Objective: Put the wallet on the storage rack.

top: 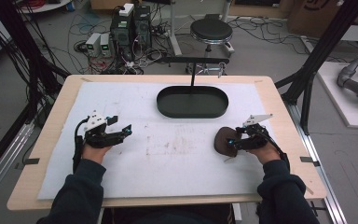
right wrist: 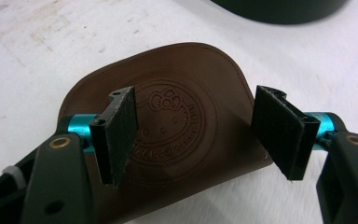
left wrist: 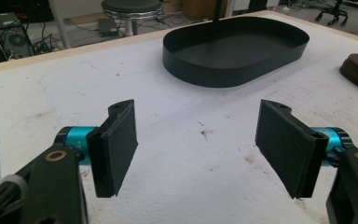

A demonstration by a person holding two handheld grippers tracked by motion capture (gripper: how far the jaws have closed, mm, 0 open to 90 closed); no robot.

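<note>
White padding covers the bench [top: 56, 154], with a black oval tray [top: 192, 101] at its far middle as landmark. Right gripper [right wrist: 200, 128] hovers released over a brown leather pouch [right wrist: 168, 84] lying flat, near-right of the tray. Left gripper [left wrist: 198, 149], released and empty, rests near-left of the tray.

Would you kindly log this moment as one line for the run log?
left tongs: open, above mat | right tongs: open, over brown leather pouch | pouch: flat on white mat | black oval tray: empty
</note>
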